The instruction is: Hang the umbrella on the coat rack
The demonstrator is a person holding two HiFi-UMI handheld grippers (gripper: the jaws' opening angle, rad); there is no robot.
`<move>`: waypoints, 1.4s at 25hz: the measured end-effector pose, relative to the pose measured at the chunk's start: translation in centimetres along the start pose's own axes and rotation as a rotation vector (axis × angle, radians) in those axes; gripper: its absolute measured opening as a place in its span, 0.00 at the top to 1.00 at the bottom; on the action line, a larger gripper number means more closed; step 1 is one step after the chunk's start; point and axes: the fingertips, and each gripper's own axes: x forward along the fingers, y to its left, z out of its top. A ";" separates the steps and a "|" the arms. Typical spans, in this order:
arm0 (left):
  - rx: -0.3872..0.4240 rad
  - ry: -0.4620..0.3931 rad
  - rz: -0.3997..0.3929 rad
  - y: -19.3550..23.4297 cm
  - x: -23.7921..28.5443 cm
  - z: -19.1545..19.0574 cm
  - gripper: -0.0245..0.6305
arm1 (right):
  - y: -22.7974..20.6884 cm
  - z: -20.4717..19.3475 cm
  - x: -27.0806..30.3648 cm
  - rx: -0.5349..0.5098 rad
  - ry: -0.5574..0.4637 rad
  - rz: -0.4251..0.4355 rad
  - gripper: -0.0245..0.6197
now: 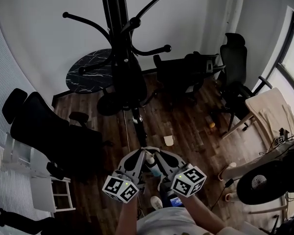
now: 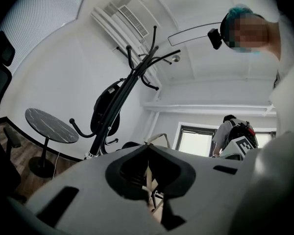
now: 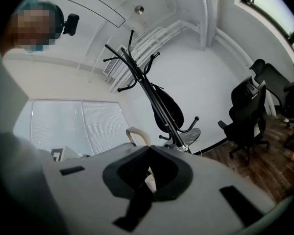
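On the rack (image 1: 118,13), a black folded umbrella (image 1: 129,82) is hung.
Left gripper (image 1: 136,156) and right gripper (image 1: 165,158) are held closed, empty.

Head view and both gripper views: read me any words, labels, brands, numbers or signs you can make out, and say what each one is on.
No readable text in any view.
Left marker cube and right marker cube: black-and-white square patterns only, no letters or digits.
Small marker at the head view's right edge: pattern only.
Blue screen below the cubes: too small to read.
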 end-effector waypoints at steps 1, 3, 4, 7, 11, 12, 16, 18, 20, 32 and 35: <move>-0.001 0.000 0.000 0.3 0.1 -0.1 0.93 | -0.2 0.0 0.1 0.007 -0.003 -0.002 0.94; -0.002 0.004 -0.003 0.7 0.4 -0.4 0.93 | -0.6 -0.1 0.2 0.015 -0.007 -0.006 0.94; -0.003 0.008 -0.007 0.7 0.5 -0.6 0.93 | -0.9 -0.1 0.3 0.017 -0.008 -0.010 0.94; -0.011 0.023 -0.009 0.8 0.7 -1.4 0.93 | -1.7 -0.9 0.4 0.029 0.001 -0.025 0.94; -0.013 0.027 -0.008 1.4 0.8 -1.6 0.93 | -1.8 -1.1 1.0 0.026 0.008 -0.023 0.94; -0.014 0.025 -0.007 1.5 0.8 -1.5 0.93 | -1.8 -1.1 1.2 0.025 0.008 -0.021 0.94; -0.020 0.020 0.005 2.1 1.0 -1.1 0.93 | -2.0 -0.9 1.9 0.018 0.010 -0.019 0.94; -0.021 0.022 0.004 2.5 1.1 -1.2 0.93 | -2.1 -0.9 2.3 0.018 0.015 -0.019 0.94; -0.025 0.024 0.007 2.8 1.3 -1.3 0.93 | -2.2 -1.0 2.7 0.014 0.025 -0.014 0.94; -0.010 0.034 0.045 5.0 1.8 -1.7 0.93 | -3.0 -1.9 4.6 0.036 0.066 0.005 0.94; 0.037 0.059 0.045 5.1 2.1 -2.0 0.93 | -3.3 -2.2 5.2 0.043 0.077 0.006 0.94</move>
